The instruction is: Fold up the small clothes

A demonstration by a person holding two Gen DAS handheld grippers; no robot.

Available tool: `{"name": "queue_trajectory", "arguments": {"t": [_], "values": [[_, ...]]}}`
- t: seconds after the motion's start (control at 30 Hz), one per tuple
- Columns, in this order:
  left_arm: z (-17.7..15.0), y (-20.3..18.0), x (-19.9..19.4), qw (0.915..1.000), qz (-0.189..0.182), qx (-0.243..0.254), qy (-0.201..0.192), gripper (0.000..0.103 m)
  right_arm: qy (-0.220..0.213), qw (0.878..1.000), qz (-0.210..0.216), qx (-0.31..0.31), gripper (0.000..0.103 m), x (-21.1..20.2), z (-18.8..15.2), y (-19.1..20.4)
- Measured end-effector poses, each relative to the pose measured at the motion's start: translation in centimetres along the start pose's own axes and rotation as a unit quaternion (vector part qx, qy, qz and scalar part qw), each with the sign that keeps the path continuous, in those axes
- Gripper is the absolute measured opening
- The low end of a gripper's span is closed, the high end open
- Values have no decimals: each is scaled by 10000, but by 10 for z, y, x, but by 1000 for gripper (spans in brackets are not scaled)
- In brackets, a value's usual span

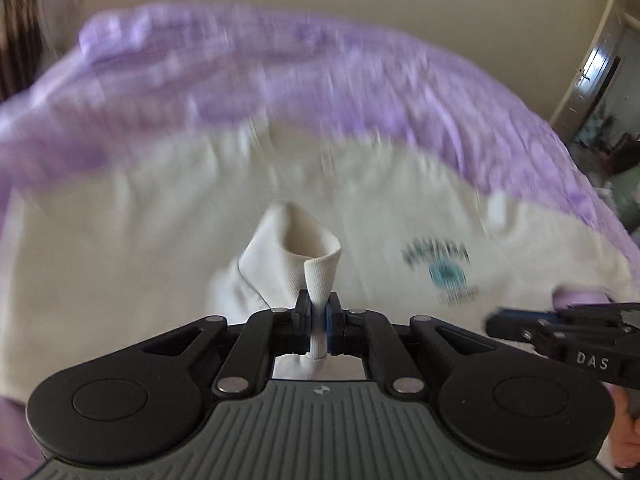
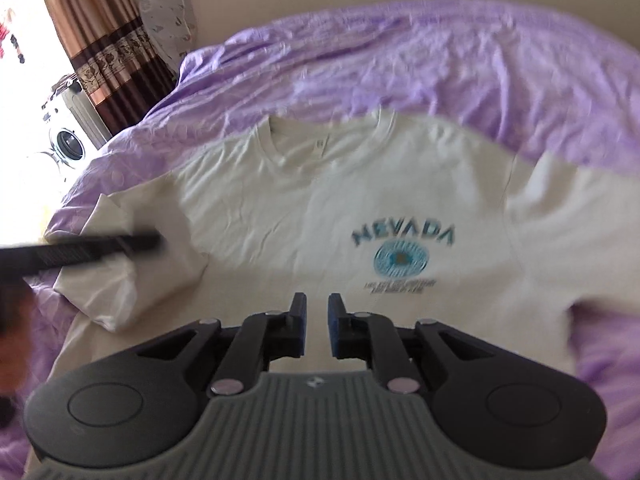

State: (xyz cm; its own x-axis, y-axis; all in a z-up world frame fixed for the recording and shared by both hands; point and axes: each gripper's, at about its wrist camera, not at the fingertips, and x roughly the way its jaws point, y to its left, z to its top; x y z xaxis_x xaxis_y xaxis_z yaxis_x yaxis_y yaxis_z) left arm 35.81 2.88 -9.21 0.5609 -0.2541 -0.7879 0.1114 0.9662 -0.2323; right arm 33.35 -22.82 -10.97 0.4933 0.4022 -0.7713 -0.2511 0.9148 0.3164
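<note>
A cream T-shirt (image 2: pixel 320 184) with a blue NEVADA print (image 2: pixel 402 248) lies face up on a purple bedsheet (image 2: pixel 440 60), collar away from me. My left gripper (image 1: pixel 319 316) is shut on a rolled fold of the shirt's sleeve (image 1: pixel 304 248) and holds it above the blurred shirt (image 1: pixel 120 240). In the right wrist view the left gripper (image 2: pixel 154 240) is a dark blur at the left, over the bunched sleeve (image 2: pixel 116 288). My right gripper (image 2: pixel 317 312) hovers over the shirt's lower front. Its fingers stand a narrow gap apart with nothing between them. Its tip (image 1: pixel 492 322) shows at the right edge.
Brown patterned curtains (image 2: pixel 108 40), a patterned pillow (image 2: pixel 168 12) and a white washing machine (image 2: pixel 68 144) stand beyond the bed's far left. A doorway (image 1: pixel 600 72) opens at the far right. A person's hand (image 2: pixel 12 320) shows at the left edge.
</note>
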Motion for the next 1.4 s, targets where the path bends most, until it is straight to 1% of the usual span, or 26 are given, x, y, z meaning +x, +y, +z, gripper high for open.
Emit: {"name": "queue_trajectory", "arguments": {"t": [0.03, 0.07, 0.1, 0.13, 0.17, 0.23, 0.27, 0.3, 0.37, 0.43, 0.5, 0.57, 0.67, 0.73, 0.83, 0.87, 0.9, 0.93, 1.03, 1.13, 1.2, 1.27, 1.33, 1.4], "values": [[-7, 4, 3, 9999, -91, -31, 108, 14, 69, 9999, 69, 79, 8, 6, -2, -1], [-10, 6, 8, 9996, -176, -17, 197, 26, 139, 9997, 118, 150, 9, 12, -3, -1], [-12, 9, 9, 9992, -289, 8, 261, 33, 207, 9994, 162, 224, 13, 18, -4, -1], [-13, 8, 7, 9987, -415, 17, 295, 44, 263, 9990, 220, 297, 16, 22, -5, -1], [-17, 8, 1, 9980, -541, 12, 316, 53, 298, 9985, 277, 359, 22, 26, -5, -1], [-16, 9, -12, 9960, -848, -43, 295, 61, 333, 9974, 389, 499, 23, 29, -5, 0], [-15, 10, -20, 9946, -996, -54, 270, 64, 348, 9966, 475, 582, 23, 30, -3, 0], [-15, 8, -27, 9942, -1045, -43, 238, 64, 364, 9955, 569, 659, 24, 30, -2, 0], [-11, 16, -44, 9960, -885, -26, 149, 64, 403, 9936, 723, 771, 24, 32, 0, 3], [-8, 31, -57, 9983, -582, 57, 66, 63, 474, 9912, 885, 863, 24, 37, 1, 7], [-6, 50, -67, 9998, -143, 104, 27, 63, 525, 9895, 972, 927, 24, 46, 3, 11], [-6, 74, -76, 9998, 195, -18, 33, 61, 601, 9875, 1038, 1024, 24, 58, 5, 14], [-9, 107, -86, 9986, 492, -184, 106, 59, 724, 9853, 1094, 1092, 24, 81, 10, 18], [-14, 124, -90, 9975, 647, -235, 150, 59, 750, 9859, 1068, 1044, 24, 94, 14, 21], [-22, 142, -94, 9965, 747, -303, 206, 59, 840, 9860, 963, 1076, 26, 116, 18, 22], [-24, 147, -94, 9964, 749, -337, 219, 58, 904, 9858, 932, 1068, 23, 121, 17, 22], [-25, 150, -94, 9963, 751, -370, 219, 58, 941, 9858, 905, 1057, 6, 123, 16, 23], [-27, 153, -94, 9962, 740, -395, 212, 58, 951, 9857, 929, 1034, 0, 122, 15, 24], [-31, 160, -93, 9966, 692, -398, 217, 58, 854, 9877, 939, 918, 0, 100, 13, 28], [-34, 161, -87, 9963, 721, -370, 284, 57, 994, 9881, 866, 791, 0, 71, 12, 31], [-37, 161, -83, 9959, 770, -337, 329, 56, 1091, 9905, 649, 528, 0, 55, 13, 34], [-39, 161, -82, 9954, 840, -291, 362, 55, 1290, 9903, 421, 282, 0, 51, 14, 33], [-41, 161, -83, 9954, 865, -256, 333, 55, 1475, 9886, 201, 212, 0, 51, 16, 30], [-42, 163, -86, 9955, 845, -296, 318, 55, 1605, 9867, 81, 254, 5, 49, 20, 27]]}}
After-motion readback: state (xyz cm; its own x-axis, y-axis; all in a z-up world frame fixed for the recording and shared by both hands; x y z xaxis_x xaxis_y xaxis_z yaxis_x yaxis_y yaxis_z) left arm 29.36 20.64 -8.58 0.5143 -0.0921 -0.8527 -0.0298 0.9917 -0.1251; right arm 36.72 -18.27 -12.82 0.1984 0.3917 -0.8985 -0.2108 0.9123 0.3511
